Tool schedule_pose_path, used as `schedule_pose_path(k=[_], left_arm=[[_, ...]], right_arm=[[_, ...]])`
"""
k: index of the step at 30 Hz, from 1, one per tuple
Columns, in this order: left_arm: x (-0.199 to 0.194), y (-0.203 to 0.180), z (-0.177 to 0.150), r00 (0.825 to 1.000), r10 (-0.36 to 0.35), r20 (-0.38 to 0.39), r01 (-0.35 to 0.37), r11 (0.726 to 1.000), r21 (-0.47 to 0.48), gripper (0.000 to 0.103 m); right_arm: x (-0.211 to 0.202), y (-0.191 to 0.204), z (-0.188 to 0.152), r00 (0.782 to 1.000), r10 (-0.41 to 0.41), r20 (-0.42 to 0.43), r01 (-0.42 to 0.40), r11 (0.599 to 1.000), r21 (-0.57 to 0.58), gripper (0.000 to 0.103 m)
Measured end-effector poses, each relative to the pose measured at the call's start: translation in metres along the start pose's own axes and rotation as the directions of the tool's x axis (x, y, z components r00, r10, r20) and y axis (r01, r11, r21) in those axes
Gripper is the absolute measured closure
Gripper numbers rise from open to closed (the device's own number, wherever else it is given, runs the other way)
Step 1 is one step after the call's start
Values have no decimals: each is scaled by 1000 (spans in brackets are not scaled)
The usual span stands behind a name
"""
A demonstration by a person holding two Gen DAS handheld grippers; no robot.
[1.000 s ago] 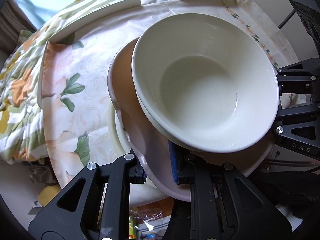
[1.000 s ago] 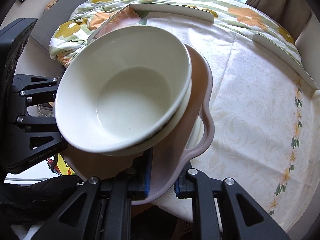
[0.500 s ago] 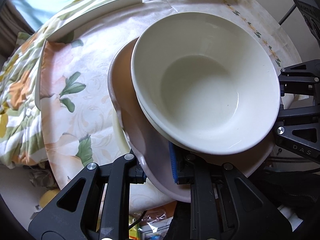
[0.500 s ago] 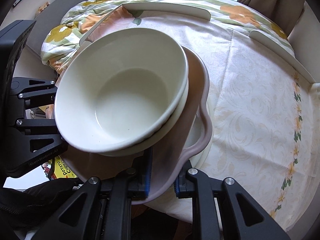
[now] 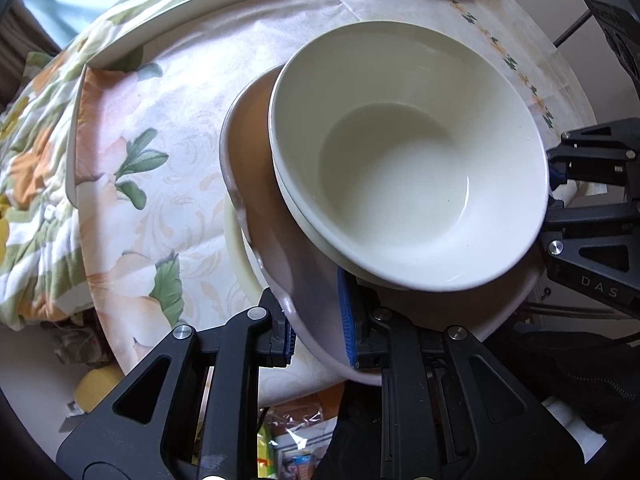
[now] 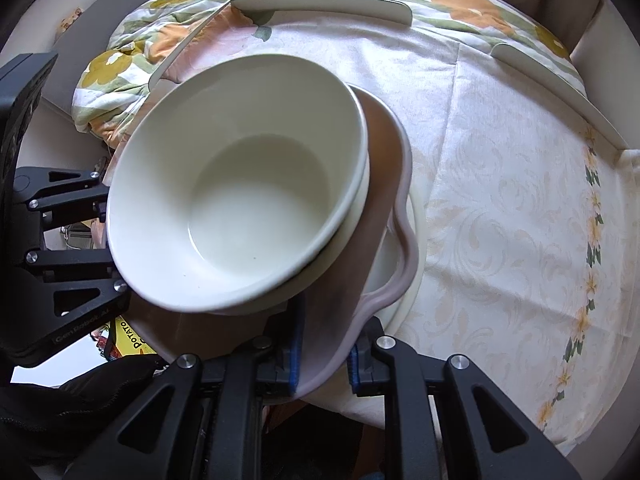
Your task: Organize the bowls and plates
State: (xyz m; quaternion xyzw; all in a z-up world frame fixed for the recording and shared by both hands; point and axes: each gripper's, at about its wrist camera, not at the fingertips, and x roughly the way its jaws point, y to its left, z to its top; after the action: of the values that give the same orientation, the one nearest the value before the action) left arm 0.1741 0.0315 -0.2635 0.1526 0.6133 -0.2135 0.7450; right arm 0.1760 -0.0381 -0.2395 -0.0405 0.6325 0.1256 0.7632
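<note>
A pinkish wavy-rimmed plate [image 5: 256,184] [image 6: 384,184] carries two stacked cream bowls [image 5: 404,156] [image 6: 240,200]. My left gripper [image 5: 318,332] is shut on the plate's near rim, its blue pads either side of the edge. From the opposite side my right gripper [image 6: 322,356] is shut on the same plate's rim. Beneath the plate a cream plate [image 5: 234,248] [image 6: 416,240] lies on the table, mostly hidden. In the left wrist view the right gripper's black frame shows at the right edge, and the left one shows at the left edge of the right wrist view.
The round table [image 6: 500,184] wears a cream floral cloth [image 5: 160,200] held by white edge clips [image 5: 180,24] [image 6: 320,4]. A flowered quilt [image 5: 28,152] lies beyond the table. Snack packets [image 6: 128,336] sit below the table edge.
The pictures shifted only slightly; the plate and bowls stay gripped the same way by both grippers.
</note>
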Motion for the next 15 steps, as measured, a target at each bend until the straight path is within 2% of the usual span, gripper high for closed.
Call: schedule_pose_path(k=[6, 8, 9, 10, 12, 15], left_arm=[[-7, -5, -1, 1000, 13, -17, -12, 999, 38, 80], [-11, -6, -2, 999, 26, -20, -25, 998, 51, 76], [-14, -6, -3, 999, 35, -14, -34, 998, 61, 68], [-18, -7, -3, 999, 38, -7, -38, 997, 69, 54], [-26, -7, -4, 999, 30, 14, -31, 997, 71, 36], [-35, -5, -7, 999, 22, 33, -24, 998, 65, 35]], right_arm=[[-8, -3, -2, 1000, -5, -14, 5, 1000, 20, 71], [-12, -4, -4, 1000, -6, -16, 6, 1000, 29, 57], [-15, -4, -5, 1000, 1, -14, 0, 999, 34, 57], [-18, -4, -7, 1000, 8, -11, -7, 999, 41, 57], [-24, -5, -10, 1000, 8, -5, -8, 999, 52, 57], [-32, -4, -13, 1000, 15, 14, -16, 997, 74, 57]])
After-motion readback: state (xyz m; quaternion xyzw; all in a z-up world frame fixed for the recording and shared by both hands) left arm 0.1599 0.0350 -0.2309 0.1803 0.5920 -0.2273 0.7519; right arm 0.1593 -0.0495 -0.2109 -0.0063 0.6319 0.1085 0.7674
